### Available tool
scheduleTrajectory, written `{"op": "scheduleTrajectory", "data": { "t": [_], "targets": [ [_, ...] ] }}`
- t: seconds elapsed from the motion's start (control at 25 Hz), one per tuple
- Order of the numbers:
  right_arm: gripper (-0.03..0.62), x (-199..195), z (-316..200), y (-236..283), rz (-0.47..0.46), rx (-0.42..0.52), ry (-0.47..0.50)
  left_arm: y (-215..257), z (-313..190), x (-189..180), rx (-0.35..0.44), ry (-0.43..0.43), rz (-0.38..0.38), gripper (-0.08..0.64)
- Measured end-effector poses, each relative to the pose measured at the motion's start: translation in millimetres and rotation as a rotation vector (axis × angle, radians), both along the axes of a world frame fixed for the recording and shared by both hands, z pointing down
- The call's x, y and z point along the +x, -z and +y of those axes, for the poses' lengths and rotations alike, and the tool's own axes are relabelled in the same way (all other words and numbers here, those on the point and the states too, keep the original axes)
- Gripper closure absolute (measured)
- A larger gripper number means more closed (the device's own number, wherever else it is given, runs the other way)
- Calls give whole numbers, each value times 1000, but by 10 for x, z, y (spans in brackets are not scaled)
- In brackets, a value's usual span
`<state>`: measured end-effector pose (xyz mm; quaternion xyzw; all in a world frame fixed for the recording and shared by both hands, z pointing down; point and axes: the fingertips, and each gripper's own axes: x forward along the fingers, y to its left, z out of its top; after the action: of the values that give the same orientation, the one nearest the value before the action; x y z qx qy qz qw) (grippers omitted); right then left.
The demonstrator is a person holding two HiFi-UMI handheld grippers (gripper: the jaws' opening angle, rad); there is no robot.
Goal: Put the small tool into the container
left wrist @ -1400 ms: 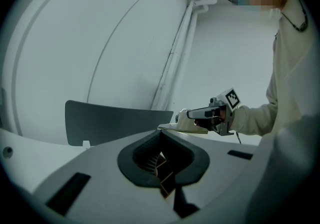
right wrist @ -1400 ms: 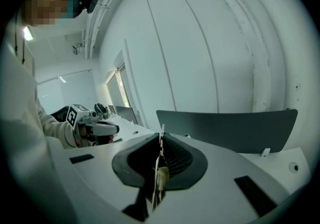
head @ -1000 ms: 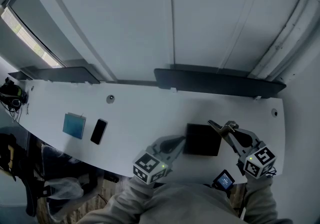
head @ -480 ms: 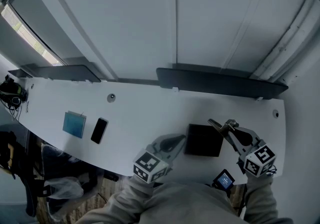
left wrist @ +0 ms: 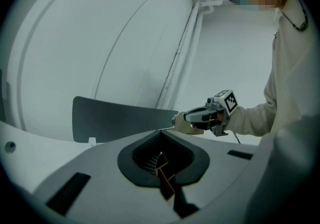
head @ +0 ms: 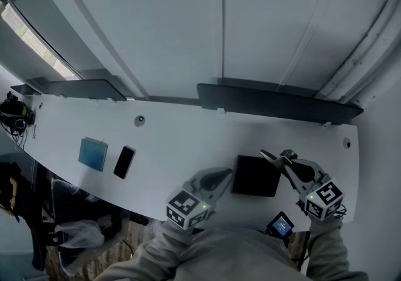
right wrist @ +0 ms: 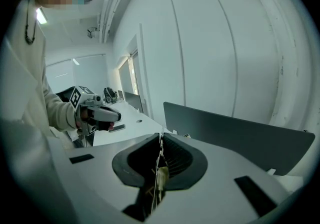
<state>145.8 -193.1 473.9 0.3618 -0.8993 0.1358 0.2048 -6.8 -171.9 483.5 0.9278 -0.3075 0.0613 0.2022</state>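
From the head view I get the full white desk, with the dark divider along its far edge. Only this view shows me the black container, which sits close to the near edge, toward the right end. Both gripper views have their own bodies blocking it.

The left gripper rests just beside the container's left side. In its own view the jaws are drawn together, with a small brownish piece at the seam that I cannot identify. That view also shows the right gripper side-on, in front of the divider.

The right gripper is at the container's far right corner, clamped on the small tool. Its own view shows the tool as a thin metal strip standing up between the closed jaws.

Toward the left end lie a teal pad and a dark phone. At the near right corner a small device glows blue, its screen too small to read. Square black-and-white markers on the gripper cubes are the only print I can see.
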Motion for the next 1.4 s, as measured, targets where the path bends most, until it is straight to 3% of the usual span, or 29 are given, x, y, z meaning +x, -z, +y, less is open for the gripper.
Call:
{"op": "scheduleTrajectory", "data": {
  "t": [0.48, 0.8, 1.04, 1.2, 1.4],
  "targets": [
    [551, -42, -24, -118, 17, -1, 67, -47, 29, 20, -16, 16, 0, 557],
    [551, -173, -120, -253, 17, -14, 110, -135, 79, -111, -36, 56, -5, 557],
    [551, -257, -150, -432, 70, -18, 159, -162, 114, -234, -44, 90, -8, 557],
    [551, -290, -175, -523, 45, -42, 167, -202, 154, -302, -55, 110, -10, 557],
    [551, -364, -166, -712, 159, -14, 247, -235, 192, -335, -67, 121, -16, 557]
  ]
}}
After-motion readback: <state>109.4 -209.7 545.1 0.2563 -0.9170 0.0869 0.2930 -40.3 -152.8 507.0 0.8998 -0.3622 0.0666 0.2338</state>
